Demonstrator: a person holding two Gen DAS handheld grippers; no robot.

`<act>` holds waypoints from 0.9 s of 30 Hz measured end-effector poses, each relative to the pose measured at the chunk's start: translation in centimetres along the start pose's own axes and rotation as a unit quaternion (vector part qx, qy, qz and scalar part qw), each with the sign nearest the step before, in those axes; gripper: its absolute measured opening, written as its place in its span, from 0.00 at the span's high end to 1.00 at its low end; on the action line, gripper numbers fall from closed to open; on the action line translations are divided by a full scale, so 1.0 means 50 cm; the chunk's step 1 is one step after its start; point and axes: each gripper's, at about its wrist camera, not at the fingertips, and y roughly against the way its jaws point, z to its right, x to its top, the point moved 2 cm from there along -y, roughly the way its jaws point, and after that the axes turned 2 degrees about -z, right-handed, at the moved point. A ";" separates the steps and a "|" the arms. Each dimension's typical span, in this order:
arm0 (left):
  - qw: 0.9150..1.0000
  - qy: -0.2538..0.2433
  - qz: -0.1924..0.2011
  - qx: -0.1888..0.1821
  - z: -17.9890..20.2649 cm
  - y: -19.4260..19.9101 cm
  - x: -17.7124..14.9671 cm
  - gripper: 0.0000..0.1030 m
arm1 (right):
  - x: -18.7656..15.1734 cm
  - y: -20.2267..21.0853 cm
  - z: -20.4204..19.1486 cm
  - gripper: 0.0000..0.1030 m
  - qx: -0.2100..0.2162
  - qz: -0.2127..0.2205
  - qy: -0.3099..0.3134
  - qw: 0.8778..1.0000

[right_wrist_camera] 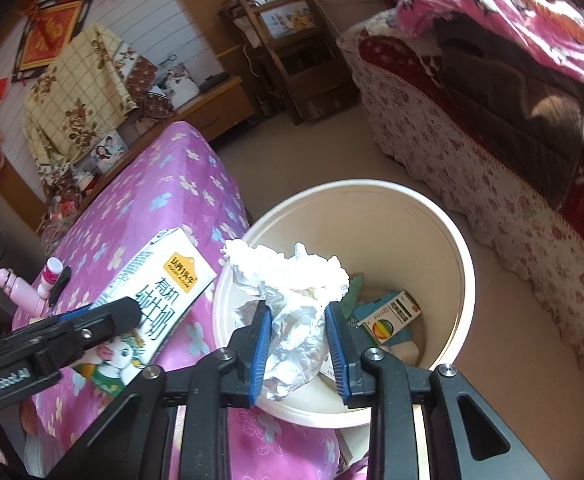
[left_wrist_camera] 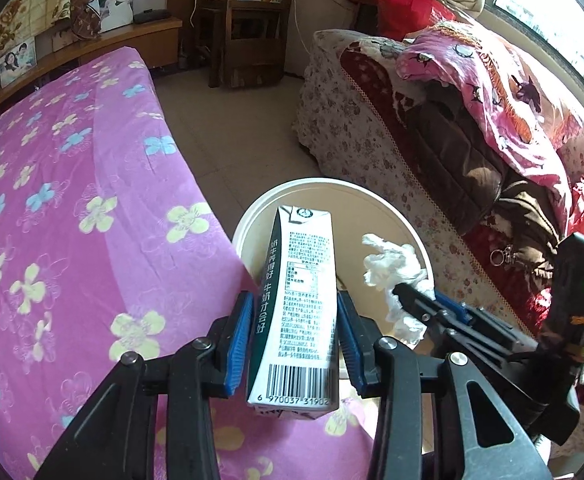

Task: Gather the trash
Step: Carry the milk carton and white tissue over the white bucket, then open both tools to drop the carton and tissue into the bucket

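My left gripper is shut on a white and green milk carton and holds it above the near rim of a cream round bin. The carton also shows in the right wrist view, over the bed edge. My right gripper is shut on a crumpled white tissue and holds it over the bin. The tissue also shows in the left wrist view. Small boxes lie at the bin's bottom.
A bed with a pink flowered cover stands to the left, touching the bin. A sofa with blankets runs along the right. A pink and white object lies on the bed. Tiled floor lies between, with wooden shelves beyond.
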 end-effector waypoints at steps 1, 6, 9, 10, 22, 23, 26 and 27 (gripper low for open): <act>1.000 0.002 -0.001 -0.003 -0.001 -0.002 0.001 0.59 | 0.001 -0.003 0.004 0.55 0.002 -0.003 -0.007 1.000; 1.000 0.009 -0.005 -0.009 -0.006 -0.008 0.000 0.52 | 0.005 0.008 0.013 0.31 0.005 0.017 -0.020 1.000; 1.000 0.014 -0.006 -0.016 -0.010 -0.006 -0.002 0.48 | 0.003 0.010 0.013 0.31 0.007 0.018 -0.022 1.000; 1.000 0.017 -0.004 -0.020 -0.011 -0.004 -0.002 0.46 | 0.003 0.011 0.012 0.31 0.007 0.018 -0.021 1.000; 1.000 0.008 0.011 -0.020 -0.007 0.024 -0.005 0.43 | 0.002 0.019 0.021 0.31 0.006 0.026 -0.030 0.999; 1.000 0.007 0.011 -0.018 -0.008 0.025 -0.006 0.43 | 0.001 0.019 0.019 0.31 0.005 0.026 -0.029 0.999; 1.000 0.007 0.012 -0.013 -0.013 0.029 -0.010 0.43 | 0.000 0.019 0.017 0.31 0.003 0.024 -0.024 0.999; 1.000 0.007 0.013 -0.012 -0.016 0.031 -0.011 0.43 | 0.000 0.018 0.017 0.31 0.002 0.024 -0.023 0.999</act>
